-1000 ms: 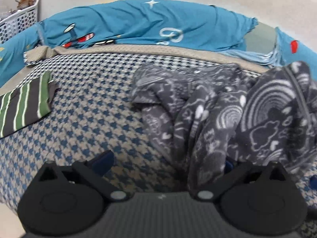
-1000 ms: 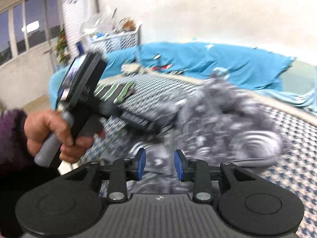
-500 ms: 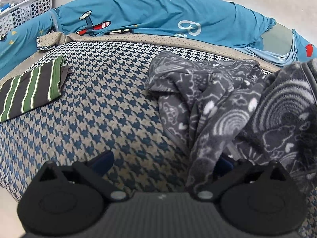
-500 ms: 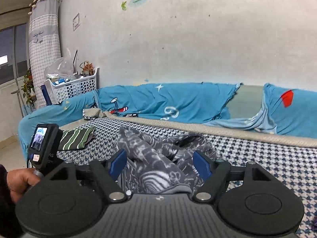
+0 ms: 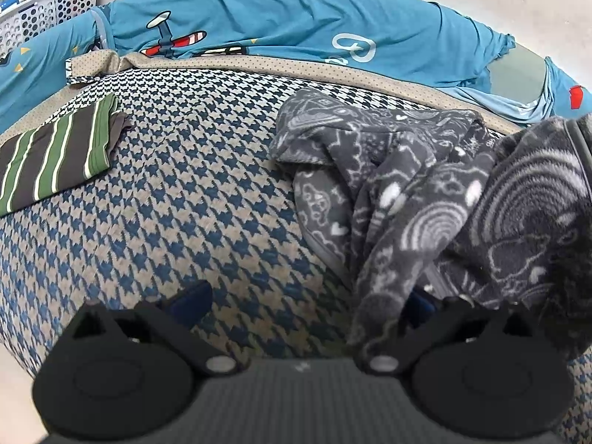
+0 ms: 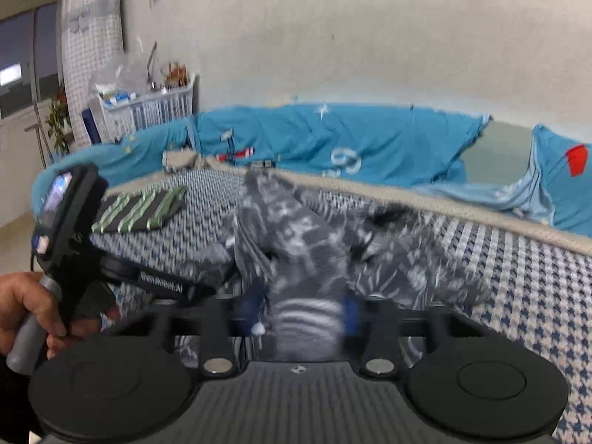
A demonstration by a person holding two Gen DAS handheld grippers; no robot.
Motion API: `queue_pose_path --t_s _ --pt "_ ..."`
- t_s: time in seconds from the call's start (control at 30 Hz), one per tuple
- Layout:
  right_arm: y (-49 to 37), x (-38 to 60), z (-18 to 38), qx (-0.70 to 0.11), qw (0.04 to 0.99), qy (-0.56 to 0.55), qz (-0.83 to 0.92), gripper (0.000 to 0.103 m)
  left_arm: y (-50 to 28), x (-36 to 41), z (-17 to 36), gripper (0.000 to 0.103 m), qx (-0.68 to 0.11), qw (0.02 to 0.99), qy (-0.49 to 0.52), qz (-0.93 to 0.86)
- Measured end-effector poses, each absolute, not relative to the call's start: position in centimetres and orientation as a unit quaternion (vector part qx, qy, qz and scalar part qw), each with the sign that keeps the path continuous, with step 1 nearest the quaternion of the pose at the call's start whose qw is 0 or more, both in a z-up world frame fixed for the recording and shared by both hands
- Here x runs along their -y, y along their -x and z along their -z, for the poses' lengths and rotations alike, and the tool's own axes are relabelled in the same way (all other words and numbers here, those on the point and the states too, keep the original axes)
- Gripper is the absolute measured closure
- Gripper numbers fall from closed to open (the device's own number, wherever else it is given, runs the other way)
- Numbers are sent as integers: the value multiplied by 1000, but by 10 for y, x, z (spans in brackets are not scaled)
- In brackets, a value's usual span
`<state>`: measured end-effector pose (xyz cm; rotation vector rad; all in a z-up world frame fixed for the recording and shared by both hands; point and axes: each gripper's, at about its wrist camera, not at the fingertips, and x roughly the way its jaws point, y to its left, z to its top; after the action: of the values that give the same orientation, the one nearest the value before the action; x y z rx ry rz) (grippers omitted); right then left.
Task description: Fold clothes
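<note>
From the left wrist camera, the left tongs (image 5: pixel 307 301) sit low over the bed (image 5: pixel 192 199). Their two fingers are spread wide. The left finger (image 5: pixel 190 298) is over the bare checked cover. The right finger (image 5: pixel 420 305) is half hidden under a fold of the gray fleece (image 5: pixel 425 199). The fleece lies in a crumpled heap on the right side of the bed, near the front edge. Nothing is pinched between the fingers. A folded striped shirt (image 5: pixel 55 159) lies flat by the left edge of the bed. A blue blanket (image 5: pixel 296 26) with a plane on it runs along the back edge.

From the right wrist camera, the right tongs (image 6: pixel 301 309) have part of the gray fleece (image 6: pixel 296 244) between their blue fingers (image 6: pixel 349 312). The picture is blurry, so I cannot tell if they squeeze it. A hand (image 6: pixel 26 314) at the left holds the other tongs by the gray handle, fingers wrapped around it. White writing on those tongs is too blurry to read. A white basket (image 6: pixel 155 109) stands behind the bed.
</note>
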<state>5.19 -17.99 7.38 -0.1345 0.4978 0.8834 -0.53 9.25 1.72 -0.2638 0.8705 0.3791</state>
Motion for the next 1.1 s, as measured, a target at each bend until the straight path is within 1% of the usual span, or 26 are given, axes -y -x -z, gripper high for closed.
queue_pose_path --t_s 0.2,0.47,0.73,1.1 --pt "-50 170 -65 -255 870 70 -416 91 9 -90 -21 0 -410 885 129 -177" --pt "-26 216 -81 -250 891 14 -378 92 23 -82 -29 0 -393 897 140 -149" --pt "-2 258 -79 -275 898 -40 -341 92 41 -71 -29 0 -389 898 164 -124" --pt "10 311 -75 -284 930 -106 -206 92 58 -47 -34 0 -380 908 170 -52"
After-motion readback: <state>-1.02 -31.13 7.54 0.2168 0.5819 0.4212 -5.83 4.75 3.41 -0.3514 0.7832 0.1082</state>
